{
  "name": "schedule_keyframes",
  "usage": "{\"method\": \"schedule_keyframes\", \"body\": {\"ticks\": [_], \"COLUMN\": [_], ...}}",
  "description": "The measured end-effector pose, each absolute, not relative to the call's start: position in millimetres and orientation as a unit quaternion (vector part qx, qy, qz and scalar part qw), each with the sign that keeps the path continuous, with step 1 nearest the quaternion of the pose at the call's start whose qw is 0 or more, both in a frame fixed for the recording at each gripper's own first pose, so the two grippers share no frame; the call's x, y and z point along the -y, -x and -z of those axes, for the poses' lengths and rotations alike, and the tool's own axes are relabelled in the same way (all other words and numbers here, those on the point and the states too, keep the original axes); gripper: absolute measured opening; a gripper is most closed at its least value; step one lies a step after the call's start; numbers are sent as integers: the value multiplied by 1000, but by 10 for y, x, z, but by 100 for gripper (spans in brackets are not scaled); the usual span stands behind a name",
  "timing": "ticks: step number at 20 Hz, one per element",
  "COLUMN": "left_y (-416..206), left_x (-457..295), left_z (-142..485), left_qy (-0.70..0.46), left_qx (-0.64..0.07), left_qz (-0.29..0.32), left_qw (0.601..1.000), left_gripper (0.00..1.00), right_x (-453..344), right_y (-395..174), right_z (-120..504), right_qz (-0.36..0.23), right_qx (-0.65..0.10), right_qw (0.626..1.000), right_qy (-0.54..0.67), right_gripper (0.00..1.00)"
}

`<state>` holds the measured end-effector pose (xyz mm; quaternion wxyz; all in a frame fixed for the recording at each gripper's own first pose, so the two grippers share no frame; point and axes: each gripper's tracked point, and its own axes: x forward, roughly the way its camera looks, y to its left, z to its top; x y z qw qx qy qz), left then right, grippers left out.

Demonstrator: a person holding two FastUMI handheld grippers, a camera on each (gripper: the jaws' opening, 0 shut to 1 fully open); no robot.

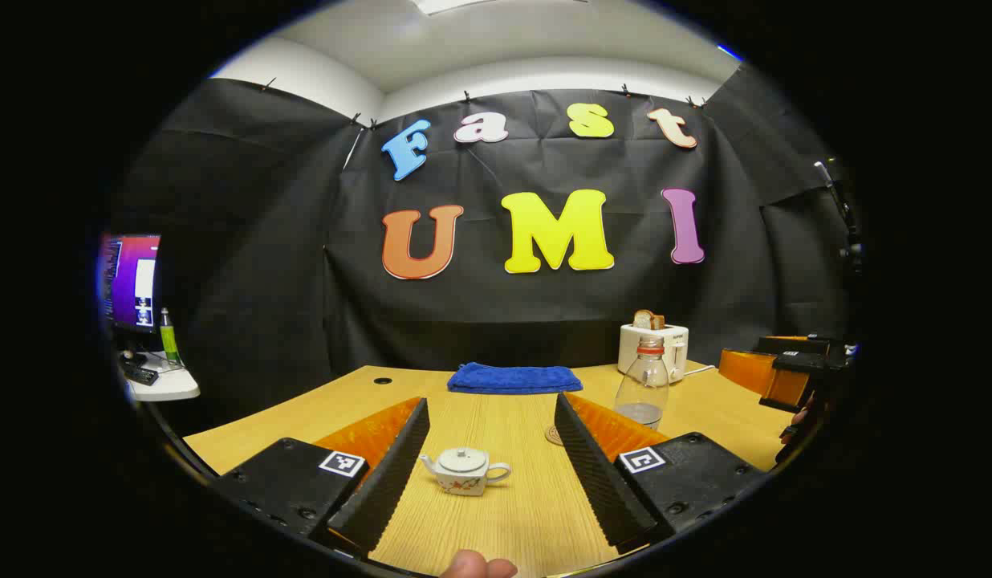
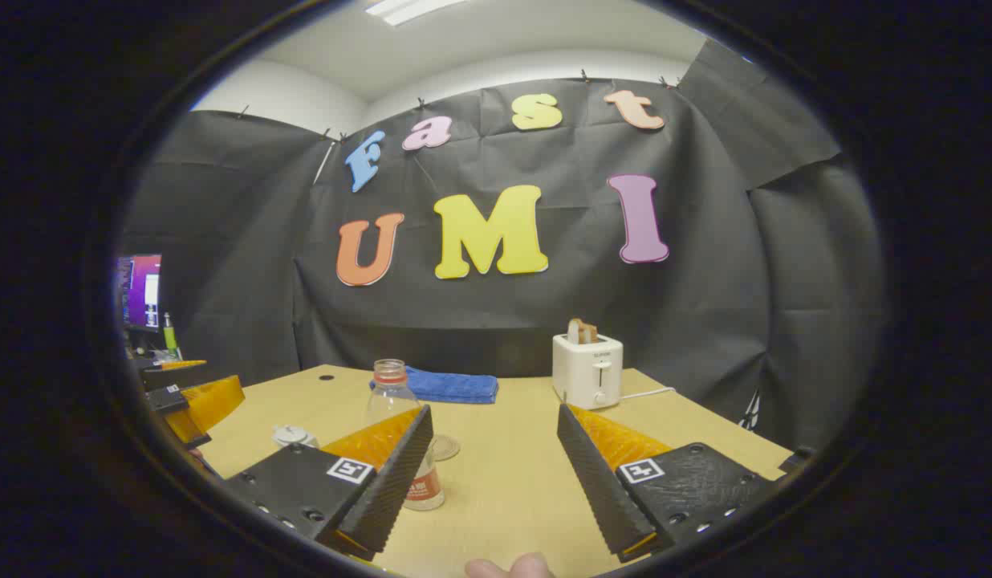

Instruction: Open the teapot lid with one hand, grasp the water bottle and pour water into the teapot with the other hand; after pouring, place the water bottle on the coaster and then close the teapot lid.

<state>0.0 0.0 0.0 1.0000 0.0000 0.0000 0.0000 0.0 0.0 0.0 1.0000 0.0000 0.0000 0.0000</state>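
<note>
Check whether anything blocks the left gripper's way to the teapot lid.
Nothing visible does. The left gripper is open, and the teapot stands on bare table between its jaws, lid on. The water bottle stands off to the side.

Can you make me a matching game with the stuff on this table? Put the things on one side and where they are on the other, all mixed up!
Things:
1. small white teapot with painted flowers
2. clear plastic water bottle
3. folded blue towel
4. white toaster

Places or states:
A. has bread sticking out of the top
B. lying by the back wall
C. between the left gripper's open fingers, lid on
D. behind a right gripper finger

Pairs: 1-C, 2-D, 3-B, 4-A
</note>
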Motion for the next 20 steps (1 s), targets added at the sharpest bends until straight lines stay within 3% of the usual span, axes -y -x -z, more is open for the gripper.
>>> {"method": "schedule_keyframes", "body": {"ticks": [10,11,13,14,15,20], "left_y": [6,4,-1,-6,-22,-102], "left_x": [-50,-52,-68,-62,-61,-74], "left_z": [217,225,244,251,253,278], "left_qy": [15,14,14,15,15,9], "left_qx": [-24,-26,-27,-28,-29,-32], "left_qz": [1,1,-2,-3,-4,-4], "left_qw": [1000,1000,1000,999,999,999], "left_gripper": [99,94,99,94,99,99], "right_x": [-125,-131,-126,-120,-113,-146], "right_y": [62,70,74,76,74,30], "right_z": [50,89,118,113,110,105], "right_qz": [-7,-9,-10,-8,-7,-17], "right_qx": [-3,-8,-15,-14,-12,-6], "right_qw": [1000,1000,1000,1000,1000,1000], "right_qy": [16,18,17,15,14,13], "right_gripper": [95,95,95,96,96,96]}}
